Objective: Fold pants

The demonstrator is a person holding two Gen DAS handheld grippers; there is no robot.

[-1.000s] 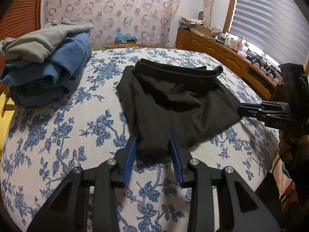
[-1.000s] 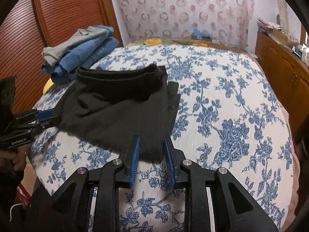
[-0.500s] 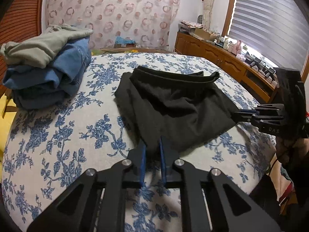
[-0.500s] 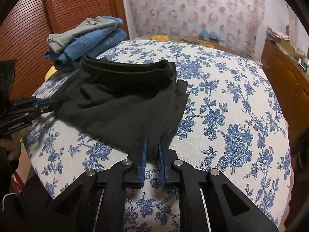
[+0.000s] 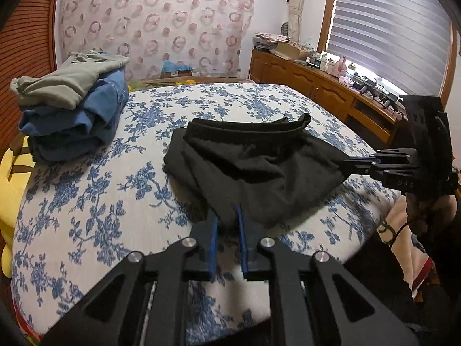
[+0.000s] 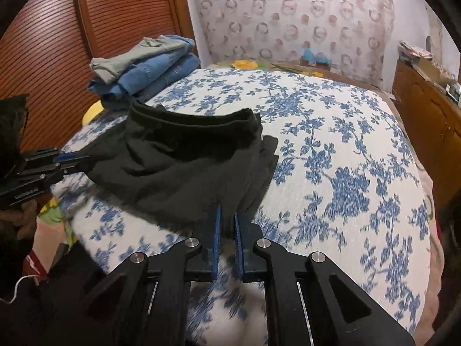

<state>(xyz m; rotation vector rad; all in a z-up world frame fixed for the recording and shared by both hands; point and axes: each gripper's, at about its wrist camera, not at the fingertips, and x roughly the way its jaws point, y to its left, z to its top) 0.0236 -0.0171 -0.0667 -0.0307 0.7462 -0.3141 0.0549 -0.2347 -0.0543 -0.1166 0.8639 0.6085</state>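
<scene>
Black pants lie partly folded on the blue-flowered bed cover, waistband at the far side. My left gripper is shut on the near hem corner and holds it a little off the bed. My right gripper is shut on the other near corner, also lifted. In the left wrist view the right gripper pinches the cloth's right tip. In the right wrist view the left gripper pinches the left tip. The near edge hangs taut between both.
A stack of folded clothes, grey on blue denim, sits at the bed's far left. A wooden dresser with small items runs along the right under a window blind. A slatted wooden door stands left. Something yellow lies beside the bed.
Both grippers went from open around the near hem to shut on it. They then lifted the hem off the bed and carried it toward the waistband.
</scene>
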